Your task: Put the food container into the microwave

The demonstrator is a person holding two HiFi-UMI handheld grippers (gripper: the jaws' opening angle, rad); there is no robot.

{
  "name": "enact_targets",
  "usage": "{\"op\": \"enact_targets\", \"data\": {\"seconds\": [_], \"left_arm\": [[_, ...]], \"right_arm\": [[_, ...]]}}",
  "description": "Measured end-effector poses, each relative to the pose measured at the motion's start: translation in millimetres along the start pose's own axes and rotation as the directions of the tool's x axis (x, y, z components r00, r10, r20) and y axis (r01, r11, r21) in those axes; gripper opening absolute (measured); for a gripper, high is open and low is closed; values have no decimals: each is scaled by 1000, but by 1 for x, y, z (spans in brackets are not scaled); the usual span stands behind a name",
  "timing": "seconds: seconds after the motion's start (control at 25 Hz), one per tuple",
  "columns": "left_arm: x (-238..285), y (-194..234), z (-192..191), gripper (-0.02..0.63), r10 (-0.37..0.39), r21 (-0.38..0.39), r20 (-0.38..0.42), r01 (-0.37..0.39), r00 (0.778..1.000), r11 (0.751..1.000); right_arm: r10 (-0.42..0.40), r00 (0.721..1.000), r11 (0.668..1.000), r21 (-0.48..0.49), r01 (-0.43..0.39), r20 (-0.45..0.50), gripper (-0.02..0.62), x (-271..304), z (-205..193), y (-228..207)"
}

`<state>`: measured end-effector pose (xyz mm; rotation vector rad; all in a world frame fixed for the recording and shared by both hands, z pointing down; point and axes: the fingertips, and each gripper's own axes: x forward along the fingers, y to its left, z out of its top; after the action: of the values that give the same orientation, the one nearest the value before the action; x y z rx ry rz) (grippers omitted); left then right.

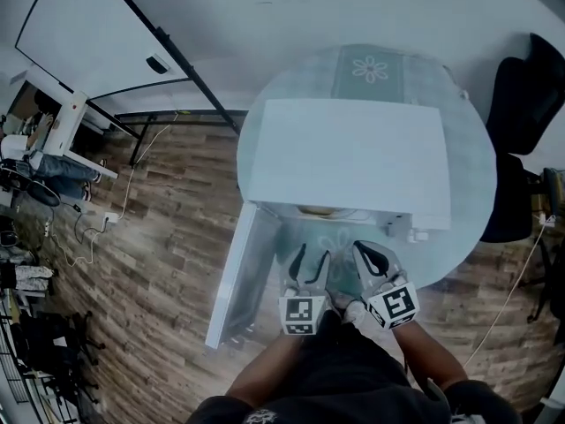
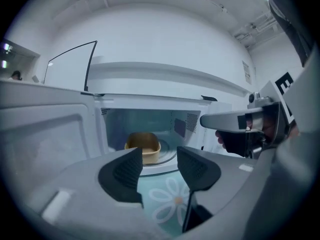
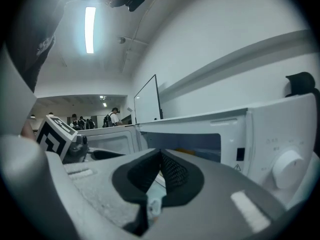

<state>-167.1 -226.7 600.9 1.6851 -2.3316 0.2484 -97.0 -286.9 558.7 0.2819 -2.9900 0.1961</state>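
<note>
**Operator:** How do my jaws stand?

**Spotter:** Nearest you, your left gripper [image 2: 159, 160] has its jaws spread, and only the flowered mat [image 2: 172, 202] shows through the gap. Your right gripper [image 3: 160, 159] has its pads pressed together at the tips and holds nothing. Both hang side by side just in front of the microwave [image 1: 349, 157], at its mouth.

**Operator:** And the food container?

**Spotter:** The food container [image 2: 143, 147] lies straight ahead of your left fingers [image 2: 122, 171], a little to their left. It is inside the cavity, upright on the turntable [image 2: 169, 156], and well apart from both grippers. It looks about as wide as it is deep, so I cannot give you a long axis.

**Operator:** What is left, then?

**Spotter:** I judge the placing done and only the door remains. The microwave door [image 1: 231, 276] stands swung out on your left, hinged on that side. Your left gripper is the nearer one, and the door's inner face is just beside it. Your right gripper looks towards the panel side, where the dial [image 3: 286, 168] is, away from the door.
</note>
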Motion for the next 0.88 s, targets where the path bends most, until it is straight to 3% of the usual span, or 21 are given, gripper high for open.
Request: {"op": "enact_targets", "data": {"seconds": [0.28,0.44,0.72,0.88], "left_arm": [[-20,4,49,5,37,-11,83,-36,996,999],[-32,0,65,5,28,-40,104,-24,994,999],[-46,10,106,6,3,-25,209,2,978,1000],[-49,12,118,6,-13,-17,225,17,974,1000]], "right_arm": [[38,998,999,-35,-36,54,2,2,38,14],[59,994,996,-71,-53,88,2,-7,66,26],[53,989,996,-82,-42,136,2,-5,103,29],[50,985,995,-97,-34,167,2,-5,121,32]]}}
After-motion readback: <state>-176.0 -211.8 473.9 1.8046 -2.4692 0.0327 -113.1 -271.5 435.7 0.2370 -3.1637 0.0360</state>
